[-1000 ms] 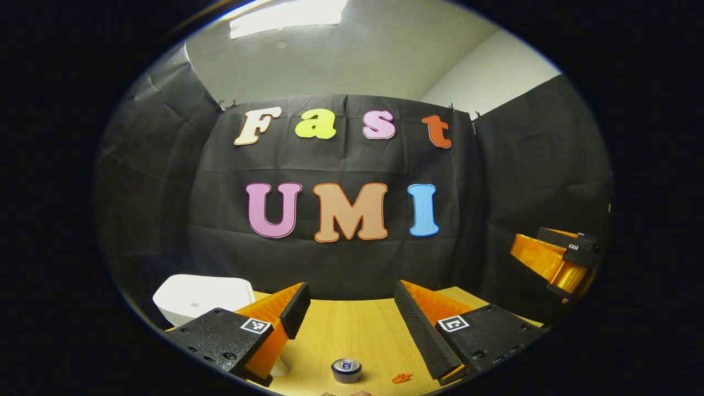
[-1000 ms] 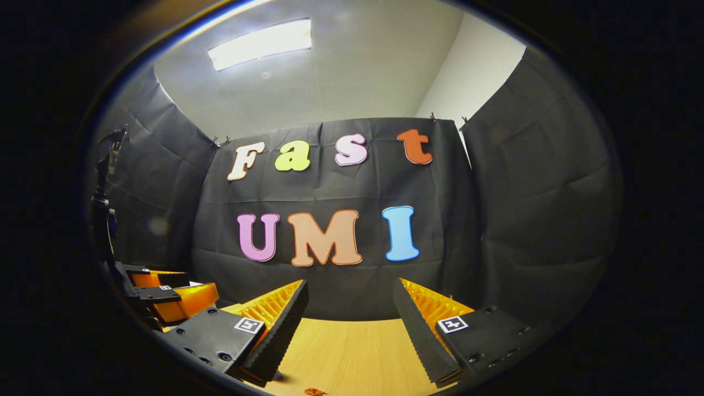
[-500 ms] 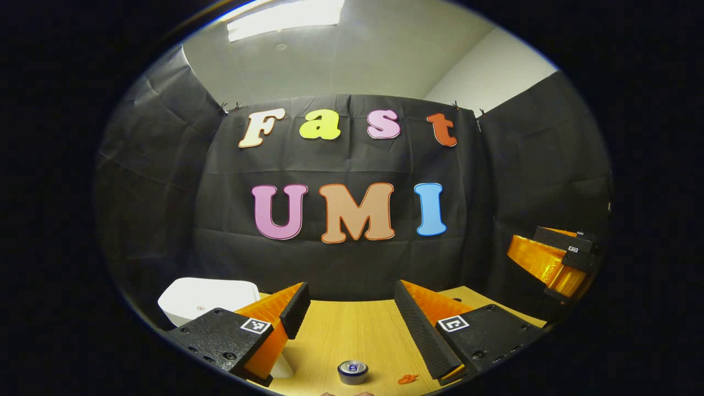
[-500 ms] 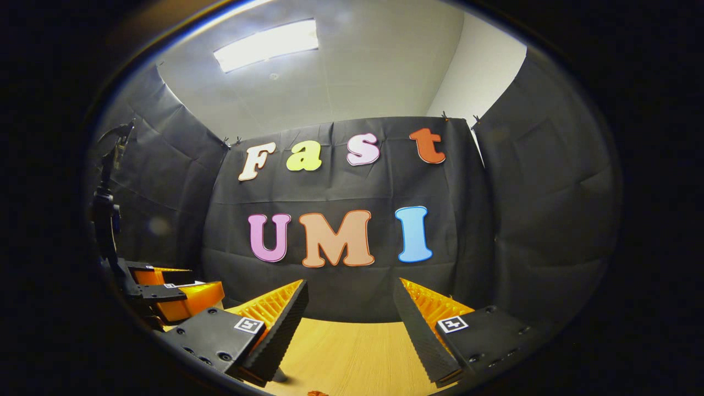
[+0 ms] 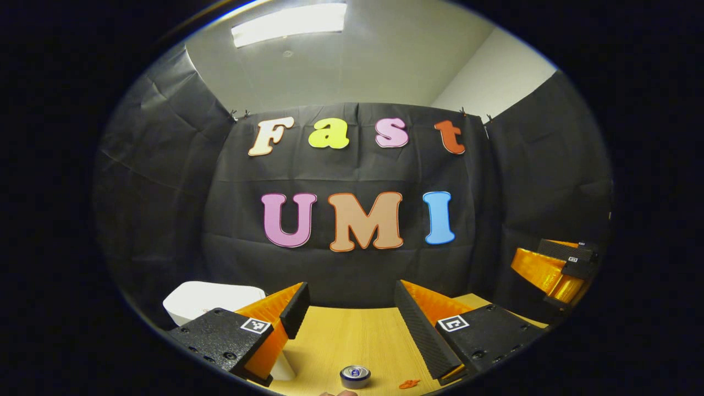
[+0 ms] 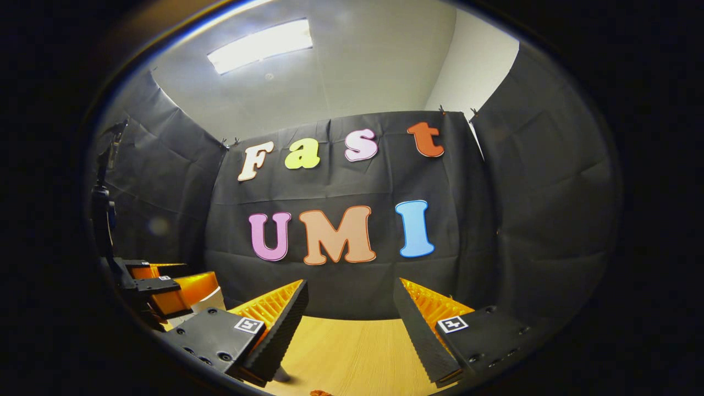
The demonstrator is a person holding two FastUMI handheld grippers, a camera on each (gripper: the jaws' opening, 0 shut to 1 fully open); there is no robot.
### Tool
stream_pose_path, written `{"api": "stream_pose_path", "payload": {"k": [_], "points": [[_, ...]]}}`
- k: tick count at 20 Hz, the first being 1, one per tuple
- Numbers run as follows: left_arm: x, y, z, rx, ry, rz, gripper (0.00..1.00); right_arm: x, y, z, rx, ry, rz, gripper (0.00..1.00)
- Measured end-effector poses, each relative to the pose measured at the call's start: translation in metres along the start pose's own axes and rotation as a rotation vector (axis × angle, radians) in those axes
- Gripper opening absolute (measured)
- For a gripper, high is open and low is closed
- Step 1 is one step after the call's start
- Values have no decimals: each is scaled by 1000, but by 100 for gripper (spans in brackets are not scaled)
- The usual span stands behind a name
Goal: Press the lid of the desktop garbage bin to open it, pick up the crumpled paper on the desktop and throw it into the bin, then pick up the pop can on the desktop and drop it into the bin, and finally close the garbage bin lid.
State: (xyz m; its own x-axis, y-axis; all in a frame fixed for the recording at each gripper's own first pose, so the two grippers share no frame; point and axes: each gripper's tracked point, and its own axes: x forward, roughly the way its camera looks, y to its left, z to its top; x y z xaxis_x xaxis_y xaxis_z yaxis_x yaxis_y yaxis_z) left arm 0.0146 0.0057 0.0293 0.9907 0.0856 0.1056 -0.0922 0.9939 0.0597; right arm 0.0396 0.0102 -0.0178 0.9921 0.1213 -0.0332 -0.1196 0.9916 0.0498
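Lid closed, nothing binned yet.
Both tongs [image 5: 347, 316] [image 6: 350, 318] wide open, empty; press down squarely on bin [image 5: 212, 300] lid; can [image 5: 355, 376] waiting on counter [image 5: 352, 341].

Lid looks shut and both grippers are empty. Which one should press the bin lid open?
Probably the left. In the left gripper view the white bin sits just behind the open left gripper, on its left side. The right gripper faces bare table, farther away.

A wooden table [image 5: 352, 335] bears a white bin [image 5: 203, 300], pop can [image 5: 355, 376] and orange scrap [image 5: 408, 384].
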Motion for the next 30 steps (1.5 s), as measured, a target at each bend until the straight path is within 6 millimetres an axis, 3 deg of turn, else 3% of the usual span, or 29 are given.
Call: {"api": "stream_pose_path", "payload": {"k": [22,24,25,30], "points": [[4,-6,6,49,-7,-22,93,-2,2,1,-11,-7,5,98],[5,-5,8,52,-12,-21,84,-2,2,0,-11,-6,6,98],[5,-3,7,56,-9,-16,70,-2,2,1,-13,-6,6,98],[4,18,5,81,-1,48,23,1,7,-3,-14,-2,26,98]]}}
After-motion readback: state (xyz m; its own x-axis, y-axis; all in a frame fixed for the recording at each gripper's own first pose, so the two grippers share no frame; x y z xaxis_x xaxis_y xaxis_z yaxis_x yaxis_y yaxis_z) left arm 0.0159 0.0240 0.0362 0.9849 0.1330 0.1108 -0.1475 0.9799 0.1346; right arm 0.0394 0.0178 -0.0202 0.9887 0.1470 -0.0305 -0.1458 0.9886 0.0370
